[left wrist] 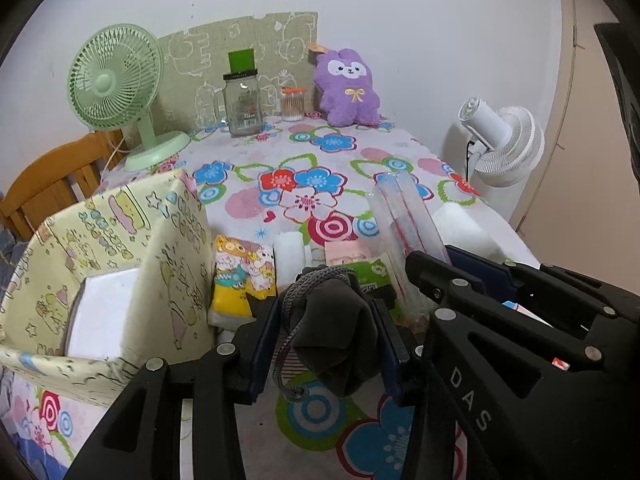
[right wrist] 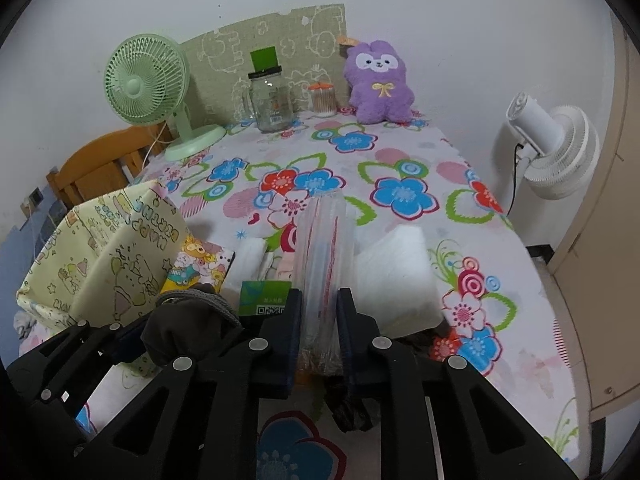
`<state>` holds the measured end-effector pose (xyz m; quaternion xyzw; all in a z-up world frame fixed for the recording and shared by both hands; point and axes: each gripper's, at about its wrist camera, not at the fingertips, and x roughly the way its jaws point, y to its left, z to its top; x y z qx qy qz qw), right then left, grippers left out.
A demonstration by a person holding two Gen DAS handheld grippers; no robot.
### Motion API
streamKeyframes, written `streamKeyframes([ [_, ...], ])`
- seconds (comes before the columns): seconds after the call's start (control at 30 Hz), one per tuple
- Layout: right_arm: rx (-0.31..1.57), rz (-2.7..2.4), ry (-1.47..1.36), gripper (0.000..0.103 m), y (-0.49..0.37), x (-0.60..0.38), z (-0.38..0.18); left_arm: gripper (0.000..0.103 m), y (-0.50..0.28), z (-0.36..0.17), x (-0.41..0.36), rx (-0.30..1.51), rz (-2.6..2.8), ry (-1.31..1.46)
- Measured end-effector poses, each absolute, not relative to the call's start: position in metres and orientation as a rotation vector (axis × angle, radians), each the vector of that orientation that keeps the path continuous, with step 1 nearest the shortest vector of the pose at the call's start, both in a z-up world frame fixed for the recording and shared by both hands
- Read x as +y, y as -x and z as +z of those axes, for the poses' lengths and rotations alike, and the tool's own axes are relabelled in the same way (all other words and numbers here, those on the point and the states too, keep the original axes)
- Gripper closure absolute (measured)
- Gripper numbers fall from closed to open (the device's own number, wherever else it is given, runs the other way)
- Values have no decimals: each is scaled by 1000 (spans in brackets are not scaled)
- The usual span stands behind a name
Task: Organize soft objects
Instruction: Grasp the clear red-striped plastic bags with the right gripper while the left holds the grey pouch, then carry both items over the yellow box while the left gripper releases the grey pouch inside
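Although we see both grippers close up, much sits hidden behind them: the left gripper [left wrist: 326, 344] blocks the table's near edge, and its pads are closed on a dark grey cloth bundle [left wrist: 336, 332] w/ a grey cord looped over it; we can't tell what the bundle is. Our right gripper [right wrist: 318, 334] is clamped tight on a clear plastic bag [right wrist: 324, 248] w/ red stripes standing up between its fingers; the bag's lower contents are too blurred to name. Behind the grippers lie a cartoon-print tissue pack [left wrist: 240, 276], a green packet [right wrist: 264, 298] w/ a QR code, its text too small to read, and a white padded pack [right wrist: 396, 276], partly cut off by the bag. At left stands a pale yellow fabric bin [left wrist: 120, 248] printed "HAPPY BIRTHDAY", seen upside down in the right wrist view, w/ something white inside. "DAS" reads on the right gripper's arm in the left wrist view. Beyond, the floral tablecloth [right wrist: 360, 168] is bare through its middle. Along the far edge: a green fan [left wrist: 116, 88], glass jar [left wrist: 242, 104] w/ unreadable label, cotton swab tub [left wrist: 293, 105], purple plush [left wrist: 347, 90]. A white fan [right wrist: 556, 148] stands off the right edge.
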<state>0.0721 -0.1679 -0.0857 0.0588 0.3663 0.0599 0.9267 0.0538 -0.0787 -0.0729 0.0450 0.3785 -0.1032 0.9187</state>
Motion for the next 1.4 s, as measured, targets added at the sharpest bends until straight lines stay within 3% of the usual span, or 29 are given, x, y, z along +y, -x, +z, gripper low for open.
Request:
streamKeyframes([
  [0.83,719,163,-2,84,-62,-135,-11,57,-44,-5,-51,725,-255,-152],
  [1.4,715,288,79,84,-82,-72,5,57,-59,3,7,719,-168,-156],
])
